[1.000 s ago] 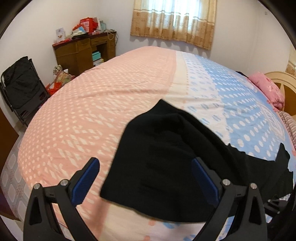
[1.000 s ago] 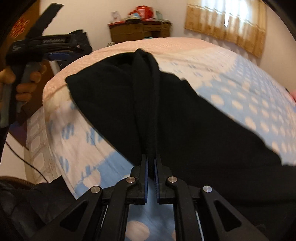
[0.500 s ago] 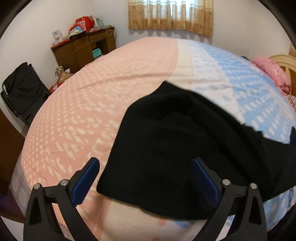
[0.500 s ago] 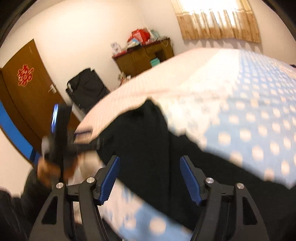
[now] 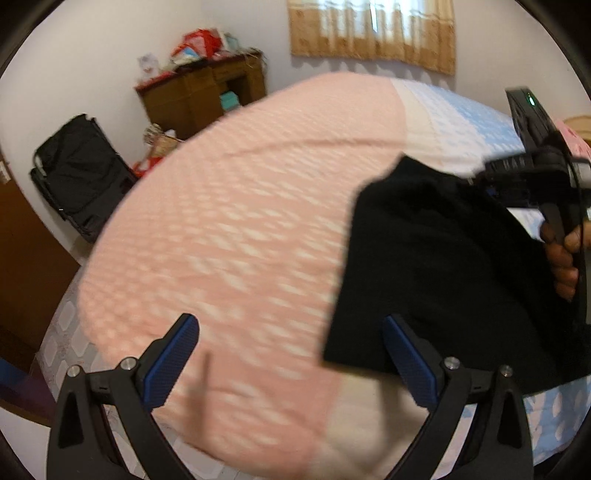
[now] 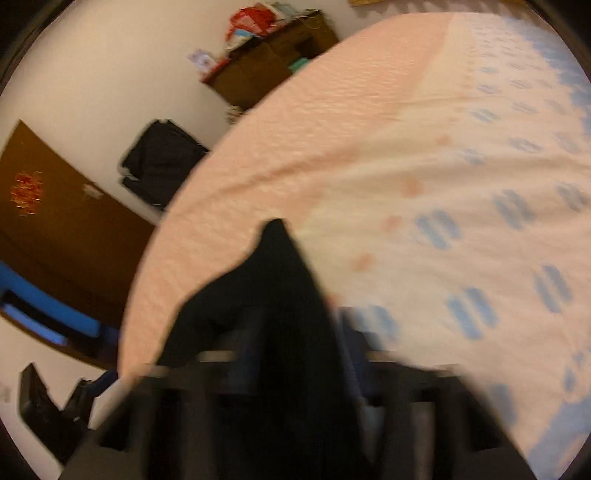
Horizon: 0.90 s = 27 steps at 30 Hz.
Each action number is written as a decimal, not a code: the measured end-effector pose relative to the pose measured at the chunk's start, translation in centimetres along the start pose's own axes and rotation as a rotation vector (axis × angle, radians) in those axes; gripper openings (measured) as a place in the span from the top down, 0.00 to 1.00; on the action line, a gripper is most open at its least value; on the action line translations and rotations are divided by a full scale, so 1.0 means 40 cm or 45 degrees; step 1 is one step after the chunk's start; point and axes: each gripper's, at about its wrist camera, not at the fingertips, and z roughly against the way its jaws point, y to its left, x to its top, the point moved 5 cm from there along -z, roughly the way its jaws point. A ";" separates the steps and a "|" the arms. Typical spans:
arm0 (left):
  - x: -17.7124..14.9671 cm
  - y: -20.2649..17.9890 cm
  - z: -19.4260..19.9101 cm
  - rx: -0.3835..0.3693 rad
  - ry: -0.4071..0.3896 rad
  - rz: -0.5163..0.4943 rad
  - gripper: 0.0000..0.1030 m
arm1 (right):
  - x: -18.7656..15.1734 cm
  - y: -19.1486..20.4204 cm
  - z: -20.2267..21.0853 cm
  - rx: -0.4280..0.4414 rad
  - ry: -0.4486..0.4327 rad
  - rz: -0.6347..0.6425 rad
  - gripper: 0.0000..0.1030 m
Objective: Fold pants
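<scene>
The black pants [image 5: 424, 258] lie on the bed's pink and blue sheet [image 5: 240, 221], at the right of the left wrist view. My left gripper [image 5: 291, 354] is open over the pink sheet. Its right finger [image 5: 406, 358] sits at the pants' lower left corner and nothing is between the pads. A hand [image 5: 561, 254] holds my right gripper [image 5: 517, 173] at the pants' far edge. In the blurred right wrist view the jaws of the right gripper [image 6: 295, 350] are closing, with a peak of black pants cloth [image 6: 273, 295] standing up between them.
A cluttered wooden desk [image 5: 207, 92] stands against the far wall, with a black folding chair [image 5: 77, 173] to its left. A brown door [image 6: 55, 221] is on the left. A curtained window [image 5: 373, 33] is beyond the bed.
The right gripper let go of the fold, opened, swung left across the bed and closed on the pants' edge. The left gripper moved left, so the pants now sit at its right.
</scene>
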 end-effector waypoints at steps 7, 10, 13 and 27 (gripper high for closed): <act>0.024 0.129 0.039 0.103 -0.092 0.153 0.01 | -0.080 0.245 0.069 -0.064 -0.136 0.379 0.93; 0.016 0.165 0.059 0.111 -0.119 0.203 0.01 | -0.181 0.359 0.075 -0.077 -0.152 0.589 0.93; 0.009 0.185 0.070 0.124 -0.141 0.213 0.01 | -0.282 0.413 0.039 -0.123 -0.122 0.704 0.92; 0.010 0.172 0.083 0.128 -0.160 0.180 0.01 | -0.426 0.410 0.113 -0.022 -0.182 0.529 0.51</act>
